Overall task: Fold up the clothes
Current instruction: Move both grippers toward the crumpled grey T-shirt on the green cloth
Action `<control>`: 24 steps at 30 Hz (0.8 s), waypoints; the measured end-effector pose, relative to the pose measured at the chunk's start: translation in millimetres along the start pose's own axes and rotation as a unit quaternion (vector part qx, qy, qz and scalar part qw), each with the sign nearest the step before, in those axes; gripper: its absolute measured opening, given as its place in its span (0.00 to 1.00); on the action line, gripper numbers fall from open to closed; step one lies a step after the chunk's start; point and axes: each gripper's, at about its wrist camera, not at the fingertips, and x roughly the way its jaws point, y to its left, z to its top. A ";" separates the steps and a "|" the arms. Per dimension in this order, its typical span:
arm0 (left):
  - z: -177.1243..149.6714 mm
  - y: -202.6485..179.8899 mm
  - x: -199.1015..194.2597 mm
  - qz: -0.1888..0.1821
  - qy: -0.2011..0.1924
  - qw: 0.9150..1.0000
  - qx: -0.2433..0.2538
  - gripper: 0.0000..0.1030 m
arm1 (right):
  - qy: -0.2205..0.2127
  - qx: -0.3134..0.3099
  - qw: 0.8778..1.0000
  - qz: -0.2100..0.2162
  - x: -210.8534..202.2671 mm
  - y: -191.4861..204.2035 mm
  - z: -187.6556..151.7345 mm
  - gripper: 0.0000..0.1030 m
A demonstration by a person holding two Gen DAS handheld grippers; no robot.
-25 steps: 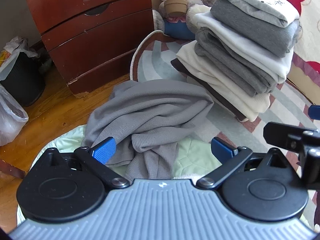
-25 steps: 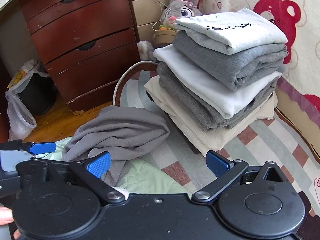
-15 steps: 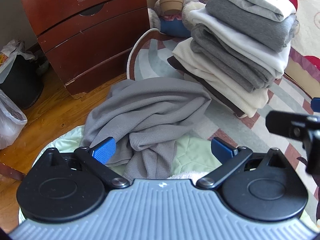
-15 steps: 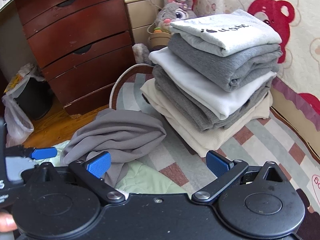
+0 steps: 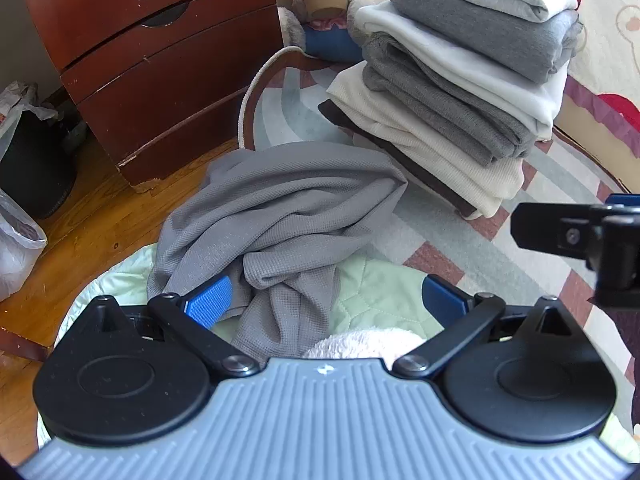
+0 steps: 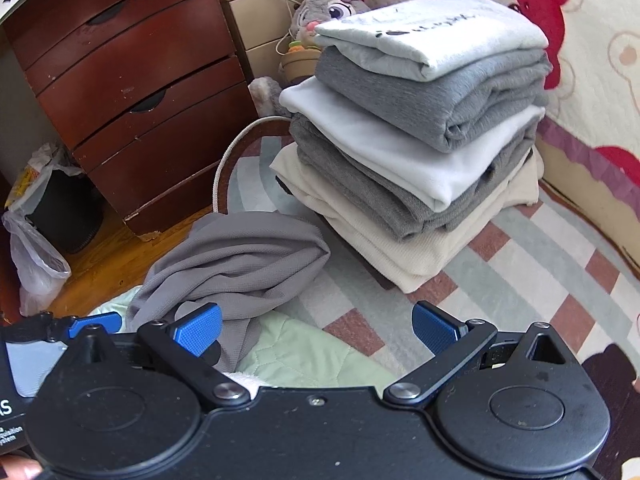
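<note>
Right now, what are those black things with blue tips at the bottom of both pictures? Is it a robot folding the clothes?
No robot here. A person holds one pinching tool in each hand, and each tool carries a camera looking forward along its two blue-tipped fingers. One picture comes from the left gripper, the other from the right gripper. Both stand wide open and hold nothing. In front of them a crumpled grey garment lies partly on a pale green quilted mat and partly on a striped rug. Behind it stands a stack of folded clothes. On the left is a dark red chest of drawers.
</note>
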 end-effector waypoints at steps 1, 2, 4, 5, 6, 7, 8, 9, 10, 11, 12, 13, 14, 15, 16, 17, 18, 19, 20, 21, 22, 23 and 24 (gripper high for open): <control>-0.5 0.3 0.0 0.001 0.000 1.000 0.001 1.00 | 0.000 -0.001 1.000 -0.002 0.1 -0.1 -0.4 1.00; -0.5 0.2 0.7 0.002 0.002 1.000 0.001 1.00 | 0.001 -0.001 1.000 -0.003 0.4 -0.2 -0.7 1.00; -0.4 -0.1 1.9 0.003 0.005 1.000 0.001 1.00 | 0.005 -0.003 1.000 -0.003 1.2 -0.2 -1.1 1.00; -0.3 -0.2 2.3 0.003 0.006 1.000 0.000 1.00 | 0.006 -0.003 1.000 -0.002 1.5 -0.1 -1.5 1.00; -0.3 -0.2 2.1 0.003 0.007 1.000 0.001 1.00 | 0.006 -0.004 1.000 -0.002 1.6 0.0 -2.0 1.00; -0.2 -0.5 1.9 0.003 0.007 1.000 0.003 1.00 | 0.007 -0.004 1.000 -0.002 1.5 0.0 -2.3 1.00; 0.4 -0.7 2.0 0.004 0.008 1.000 0.004 1.00 | 0.006 -0.003 1.000 -0.001 1.2 -0.2 -2.3 1.00; 0.3 -1.2 1.9 0.004 0.009 1.000 0.006 1.00 | 0.006 -0.001 1.000 0.001 0.6 -0.6 -2.3 1.00; 0.4 -1.8 2.2 0.005 0.010 1.000 0.007 1.00 | 0.006 -0.001 1.000 0.004 -0.1 -0.8 -2.3 1.00; 0.5 -2.3 2.4 0.005 0.011 1.000 0.009 1.00 | 0.006 0.000 1.000 0.007 -1.0 -0.7 -2.1 1.00; 0.6 -2.9 2.8 0.006 0.012 1.000 0.011 1.00 | 0.005 -0.001 1.000 0.009 -1.5 0.0 -2.2 1.00; 0.7 -3.4 3.8 0.008 0.012 1.000 0.013 1.00 | 0.005 -0.004 1.000 0.010 -1.6 0.9 -2.3 1.00; 0.6 -3.4 5.1 0.009 0.013 1.000 0.012 1.00 | 0.005 -0.007 1.000 0.010 -1.5 1.5 -2.5 1.00; 0.5 -3.2 6.4 0.011 0.014 1.000 0.012 1.00 | 0.006 -0.009 1.000 0.009 -1.3 2.0 -2.8 1.00; -0.6 -1.8 7.9 0.014 0.015 1.000 0.009 1.00 | 0.007 -0.011 1.000 0.009 -1.0 2.3 -3.1 1.00; -0.9 -0.4 9.7 0.016 0.018 1.000 0.007 1.00 | 0.008 -0.012 1.000 0.009 -0.8 2.0 -3.4 1.00; -1.1 1.0 11.4 0.016 0.022 1.000 0.004 1.00 | 0.009 -0.013 1.000 0.010 -0.7 1.6 -3.8 1.00; -1.5 2.9 12.9 0.012 0.026 1.000 0.001 1.00 | 0.009 -0.014 1.000 0.011 -0.7 1.1 -4.3 1.00; -1.9 4.9 14.3 0.008 0.030 1.000 -0.002 1.00 | 0.009 -0.015 1.000 0.011 -0.8 0.6 -4.8 1.00; -2.3 6.6 15.7 0.005 0.033 0.999 -0.006 1.00 | 0.009 -0.017 1.000 0.012 -0.9 0.1 -5.2 1.00; -3.0 7.3 16.3 0.003 0.035 0.999 -0.008 1.00 | 0.010 -0.018 1.000 0.012 -0.9 -0.4 -5.7 1.00; -3.7 7.8 16.9 0.002 0.036 0.999 -0.010 1.00 | 0.010 -0.019 1.000 0.013 -1.1 -1.3 -6.2 1.00; -4.1 7.4 17.4 0.003 0.036 0.999 -0.009 1.00 | 0.010 -0.019 1.000 0.013 -1.3 -2.4 -6.8 1.00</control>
